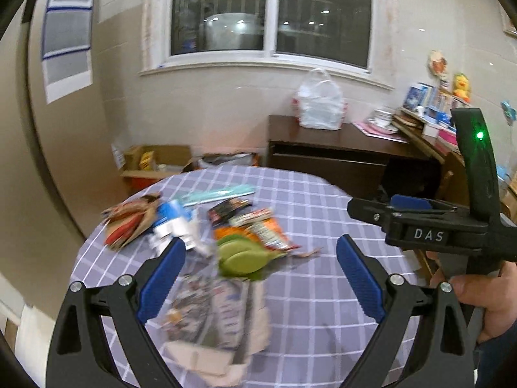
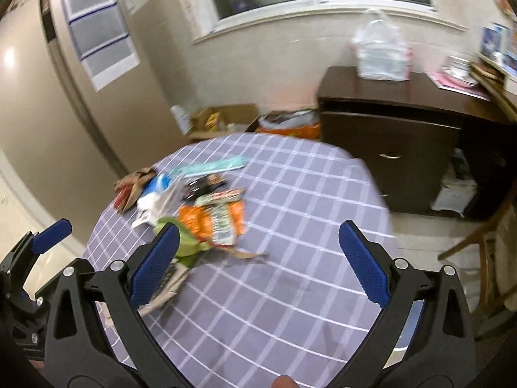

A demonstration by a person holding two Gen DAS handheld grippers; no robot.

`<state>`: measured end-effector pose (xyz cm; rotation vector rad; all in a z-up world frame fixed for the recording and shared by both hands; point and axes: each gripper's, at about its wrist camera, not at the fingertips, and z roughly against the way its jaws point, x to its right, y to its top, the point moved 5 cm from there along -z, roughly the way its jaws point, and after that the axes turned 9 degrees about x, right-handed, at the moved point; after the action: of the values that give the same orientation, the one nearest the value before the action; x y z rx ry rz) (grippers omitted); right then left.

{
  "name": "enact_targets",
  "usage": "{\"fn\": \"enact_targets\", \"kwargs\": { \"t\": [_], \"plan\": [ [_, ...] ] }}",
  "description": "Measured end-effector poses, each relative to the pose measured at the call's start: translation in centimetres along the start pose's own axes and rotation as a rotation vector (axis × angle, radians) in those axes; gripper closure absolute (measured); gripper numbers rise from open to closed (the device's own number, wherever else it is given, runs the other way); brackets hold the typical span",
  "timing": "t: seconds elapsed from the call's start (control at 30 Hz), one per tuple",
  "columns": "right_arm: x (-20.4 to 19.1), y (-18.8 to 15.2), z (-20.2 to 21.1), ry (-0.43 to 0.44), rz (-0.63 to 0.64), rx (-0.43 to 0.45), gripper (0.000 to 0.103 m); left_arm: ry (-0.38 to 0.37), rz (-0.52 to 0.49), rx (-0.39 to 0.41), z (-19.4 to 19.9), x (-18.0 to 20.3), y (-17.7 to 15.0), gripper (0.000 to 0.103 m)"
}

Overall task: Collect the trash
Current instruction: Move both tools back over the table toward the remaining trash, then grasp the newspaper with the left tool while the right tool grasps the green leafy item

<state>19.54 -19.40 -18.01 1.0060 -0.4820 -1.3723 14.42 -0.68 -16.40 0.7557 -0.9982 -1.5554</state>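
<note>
Left gripper: jaws spread wide, nothing held, hovers above table. Right gripper: likewise spread, nothing held. Trash pile lies ahead of left claw, partly between its fingers; ahead and left of right claw. Pile's long axis runs roughly away from claws. Judgement: left claw nearer.

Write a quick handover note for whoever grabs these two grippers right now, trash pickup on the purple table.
Left gripper: open, empty, above the table.
Right gripper: open, empty, also above it.
Trash: a pile of wrappers on the checked tablecloth, including an orange snack bag, a green piece, brown paper packets and a printed flat package nearest the left gripper.
Done: nothing gripped yet.
Left: pick up every piece.
</note>
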Motion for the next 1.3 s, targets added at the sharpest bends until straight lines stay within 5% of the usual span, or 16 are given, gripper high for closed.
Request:
{"fn": "enact_targets", "kwargs": {
  "t": [0.4, 0.43, 0.67, 0.87, 1.1, 1.23, 1.27, 1.3],
  "plan": [
    [-7.3, -3.5, -7.7, 0.125, 0.158, -0.164, 0.009, 0.04, 0.004, -0.059, 1.0, -6.0, -5.3, 0.011],
    [-7.8, -3.8, -8.4, 0.132, 0.174, -0.177, 0.012, 0.037, -0.006, -0.059, 1.2, -6.0, -5.7, 0.011],
    [-8.2, -5.8, -10.7, 0.146, 0.201, -0.249, 0.079, -0.009, -0.134, -0.097, 0.9, -4.2, -7.3, 0.011],
    [-6.0, -4.5, -8.1, 0.163, 0.137, -0.192, 0.094, -0.006, -0.304, -0.143, -0.1, -1.6, -9.7, 0.01],
    [-3.3, -3.7, -6.3, 0.141, 0.082, -0.171, 0.094, 0.103, -0.416, -0.143, -1.9, -1.9, -10.6, 0.009],
    [-3.4, -3.9, -6.5, 0.15, 0.096, -0.187, 0.091, 0.049, -0.414, -0.127, -2.1, -2.0, -10.1, 0.01],
    [-3.7, -3.9, -6.7, 0.162, 0.095, -0.192, 0.074, 0.035, -0.416, -0.131, -2.3, -2.0, -10.1, 0.01],
    [-4.0, -4.0, -7.0, 0.168, 0.101, -0.194, 0.043, 0.035, -0.425, -0.136, -2.5, -1.7, -10.1, 0.012]
  ]
}}
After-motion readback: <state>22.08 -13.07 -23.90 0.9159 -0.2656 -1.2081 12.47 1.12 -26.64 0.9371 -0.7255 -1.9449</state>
